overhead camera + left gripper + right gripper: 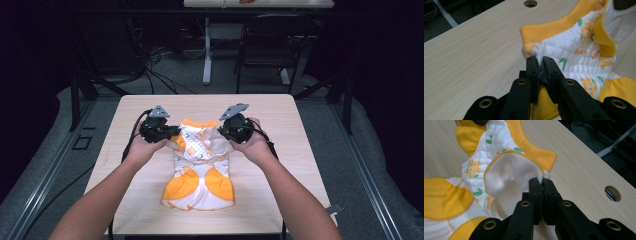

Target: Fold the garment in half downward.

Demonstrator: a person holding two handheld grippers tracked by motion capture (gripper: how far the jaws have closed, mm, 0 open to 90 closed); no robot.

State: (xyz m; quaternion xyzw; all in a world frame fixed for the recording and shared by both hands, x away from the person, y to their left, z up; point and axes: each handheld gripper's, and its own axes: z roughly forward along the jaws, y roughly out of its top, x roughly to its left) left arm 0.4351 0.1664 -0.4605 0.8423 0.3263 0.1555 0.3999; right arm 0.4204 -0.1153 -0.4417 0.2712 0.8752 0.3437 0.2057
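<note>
The small quilted garment [200, 167], white with orange flowers and yellow-orange trim, lies near the middle of the surface [125, 145], its ruffled yellow hem toward the person and its ribbed yellow collar toward the far edge. Its lower part looks spread flat, while the two upper corners by the collar are lifted off the wood. The left claw [539, 65] is clamped on a pinch of quilted fabric just below the collar band, jaws pressed together with cloth between them. The right claw [541, 185] is clamped the same way on the opposite side, where the white inner lining is turned outward. Judging by this, the grasping is done on both sides and the cloth is secured; whatever folding or smoothing is meant has barely begun, since no fold shows in the body yet. A round cable hole [612, 193] sits in the wood beyond the right claw.
</note>
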